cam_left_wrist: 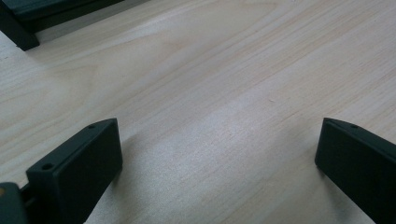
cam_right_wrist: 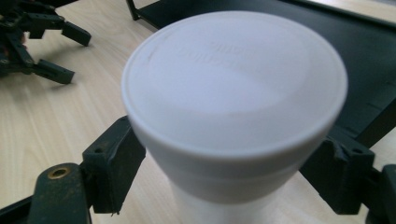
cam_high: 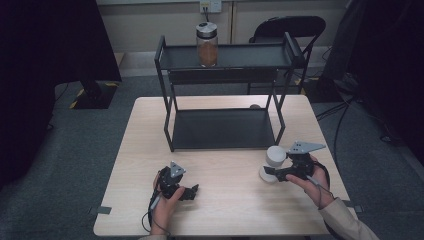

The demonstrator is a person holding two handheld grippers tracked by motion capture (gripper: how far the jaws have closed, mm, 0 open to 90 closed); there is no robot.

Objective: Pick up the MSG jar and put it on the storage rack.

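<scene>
At near right of tabletop (cam_high: 225, 170), white container (cam_high: 275, 156) upright between right tongs (cam_high: 276, 172), apparently gripped; left tongs (cam_high: 194, 192) wide, empty.

Dim room (corners nearly black), perhaps slightly blurred.

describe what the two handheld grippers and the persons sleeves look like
Both grippers are black frames with two flat, blocky black jaws that have small screw holes. The left gripper and right gripper each carry a grey three-cornered plate on top, and a thin dark cable trails from each. The right arm wears a beige sleeve; the left sleeve is barely visible.
</scene>
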